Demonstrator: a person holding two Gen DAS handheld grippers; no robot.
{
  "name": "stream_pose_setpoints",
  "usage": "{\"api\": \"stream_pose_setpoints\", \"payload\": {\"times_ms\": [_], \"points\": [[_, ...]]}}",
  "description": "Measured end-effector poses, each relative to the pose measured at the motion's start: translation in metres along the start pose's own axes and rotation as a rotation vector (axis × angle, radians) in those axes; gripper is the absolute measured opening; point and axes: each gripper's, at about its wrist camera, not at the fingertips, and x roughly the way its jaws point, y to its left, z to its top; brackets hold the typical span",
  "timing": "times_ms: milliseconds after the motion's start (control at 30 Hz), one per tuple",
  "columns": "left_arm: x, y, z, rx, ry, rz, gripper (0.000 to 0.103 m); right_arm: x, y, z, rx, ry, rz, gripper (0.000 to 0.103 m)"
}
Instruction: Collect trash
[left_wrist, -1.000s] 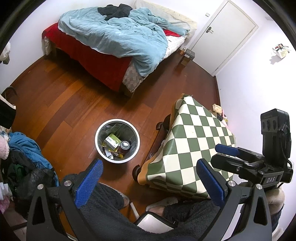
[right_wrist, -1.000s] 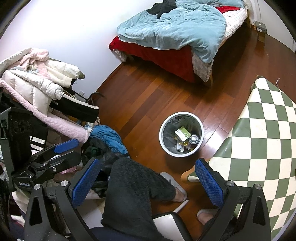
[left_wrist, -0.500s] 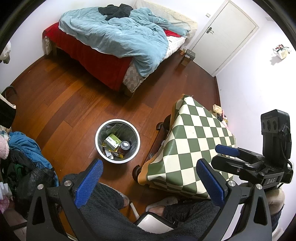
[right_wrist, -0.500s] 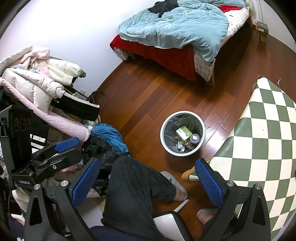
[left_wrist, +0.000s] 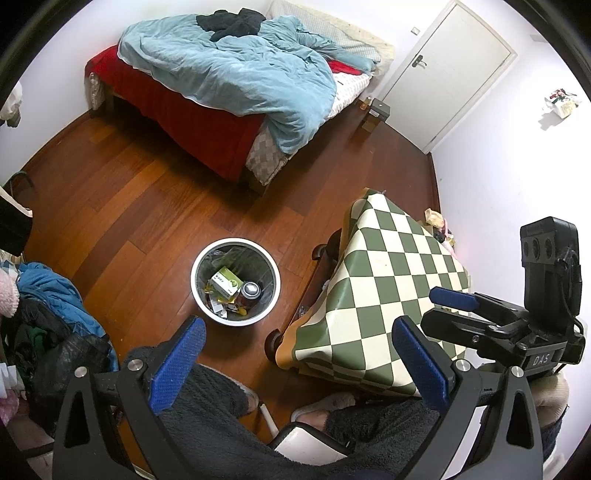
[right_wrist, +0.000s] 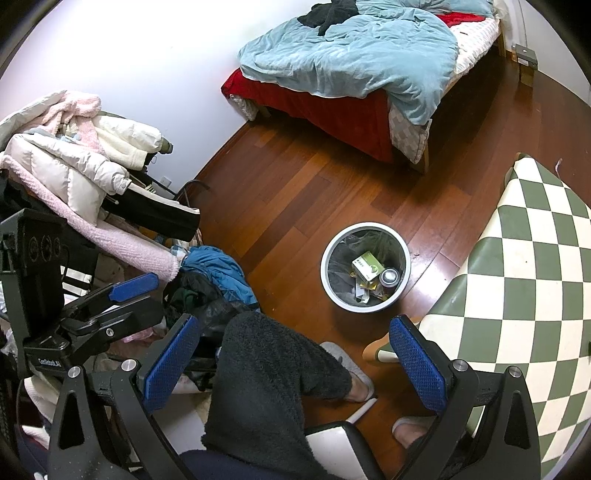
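A white round trash bin (left_wrist: 201, 258) with a dark liner stands on the wooden floor; it also shows in the right wrist view (right_wrist: 404, 254). Inside lie a green-white carton (left_wrist: 226, 280), a metal can (left_wrist: 251, 290) and paper scraps. My left gripper (left_wrist: 299, 360) is open and empty, held high above the person's lap. My right gripper (right_wrist: 291, 363) is open and empty, also held high. Each gripper shows in the other's view: the right one (left_wrist: 458, 306), the left one (right_wrist: 129, 291).
A table with a green-white checkered cloth (left_wrist: 388, 280) stands right of the bin. A bed with a blue duvet (left_wrist: 236, 70) is at the back. Piled clothes (right_wrist: 74, 158) sit at the left. A white door (left_wrist: 443, 70) is at the back right. The person's legs fill the bottom.
Both views have shifted very slightly; the grippers stay open and empty. Nothing else moved.
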Motion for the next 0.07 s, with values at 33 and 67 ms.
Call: {"api": "stream_pose_setpoints", "payload": {"times_ms": [33,67], "points": [[0.0007,-0.0004,0.0009,0.002,0.001,0.002,0.103,-0.0002,0.0004,0.0002,-0.002,0.001,0.000,0.103],[0.0006,-0.0004,0.0007,0.000,0.002,0.004,0.103,0.0001,0.0006,0.0003,-0.003,0.003,0.000,0.103]]}}
